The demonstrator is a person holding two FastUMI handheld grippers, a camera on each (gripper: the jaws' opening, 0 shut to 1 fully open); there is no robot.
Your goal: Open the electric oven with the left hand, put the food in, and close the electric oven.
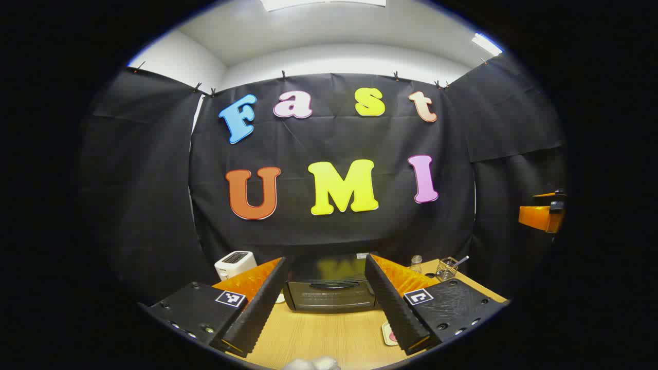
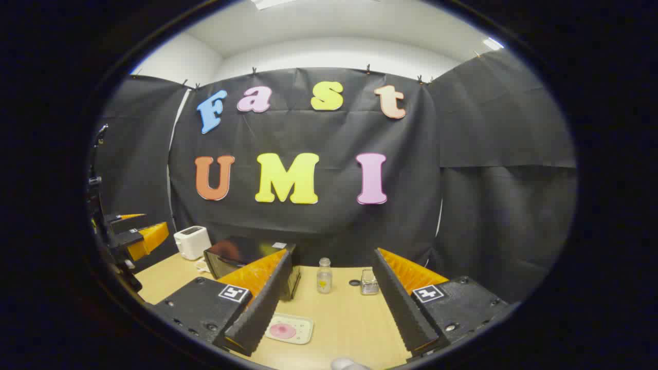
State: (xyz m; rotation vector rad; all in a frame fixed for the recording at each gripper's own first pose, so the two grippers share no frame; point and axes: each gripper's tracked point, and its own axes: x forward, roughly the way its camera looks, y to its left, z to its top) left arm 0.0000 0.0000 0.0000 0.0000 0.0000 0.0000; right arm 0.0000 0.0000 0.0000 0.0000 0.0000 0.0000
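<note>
The black electric oven (image 1: 329, 295) stands at the back of the wooden table (image 1: 318, 339), door closed, with its handle (image 1: 329, 283) across the top of the door. My left gripper (image 1: 326, 270) is open in front of it and apart from it, with the oven framed between the fingers. A pale tray with a pink piece of food (image 2: 289, 329) lies on the table near my right gripper (image 2: 332, 259), which is open and empty. An edge of the tray (image 1: 388, 333) peeks out beside a left gripper finger. The oven (image 2: 234, 254) sits back left in the right gripper view.
A white toaster (image 1: 235, 263) stands left of the oven. To its right are a glass jar (image 2: 324, 276), a small wire holder (image 2: 369, 282) and a dark disc (image 2: 354, 282). Black cloth walls close in the table. The left gripper (image 2: 141, 236) hovers at the far left.
</note>
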